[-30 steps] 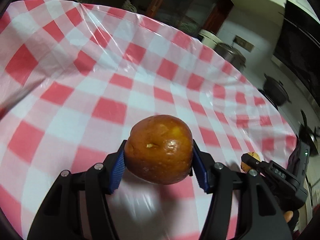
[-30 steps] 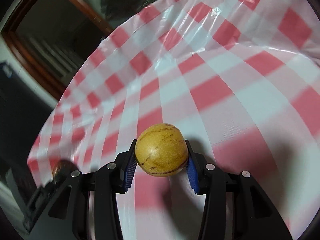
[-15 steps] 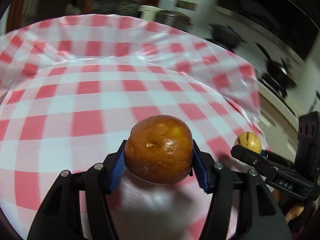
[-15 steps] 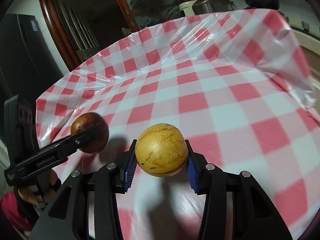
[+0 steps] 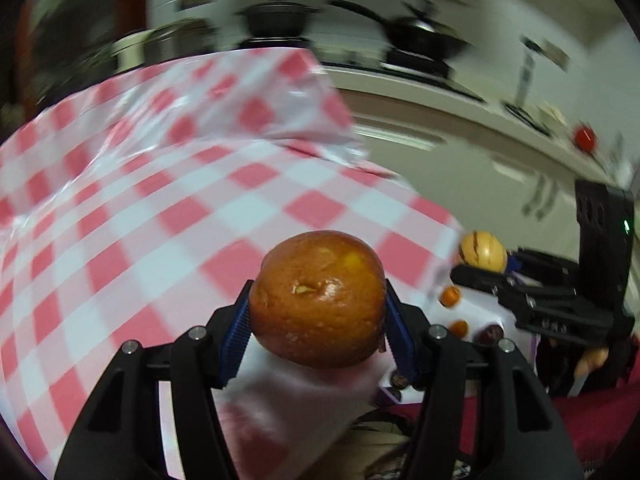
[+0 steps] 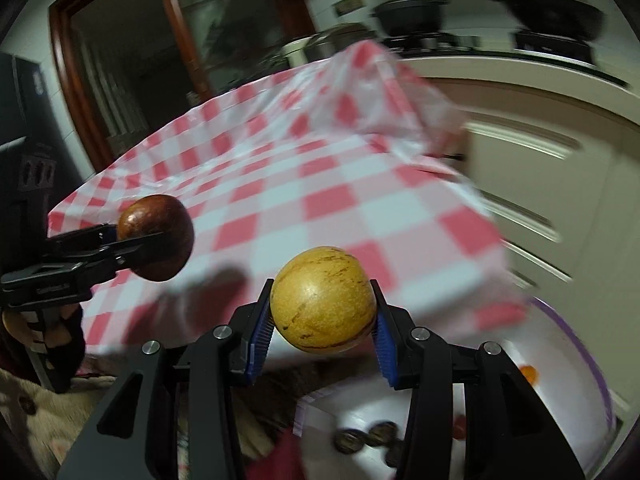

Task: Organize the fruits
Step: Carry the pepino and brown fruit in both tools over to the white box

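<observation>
My left gripper point(image 5: 318, 320) is shut on a brownish-orange round fruit point(image 5: 318, 298), held above the checked table's near corner. In the right wrist view that same brown fruit point(image 6: 156, 236) hangs at the left in the left gripper point(image 6: 132, 240). My right gripper point(image 6: 322, 324) is shut on a yellow fruit with dark streaks point(image 6: 323, 310). From the left wrist the yellow fruit point(image 5: 482, 252) shows at the right in the right gripper point(image 5: 492, 268). Below both lies a white tray point(image 6: 560, 344) with a purple rim, holding small orange and dark fruits point(image 5: 450, 296).
A red-and-white checked tablecloth point(image 5: 180, 216) covers the table; its corner hangs off at the right point(image 6: 404, 92). Cream cabinets point(image 6: 552, 168) and a counter with dark pots point(image 5: 420, 40) stand behind. A hand point(image 6: 44, 328) grips the left tool. Red fabric point(image 5: 580, 420) lies low right.
Both grippers have swung to the right, off the table's middle towards its corner, each still holding its fruit. The white tray with small fruits has come into view below them.
</observation>
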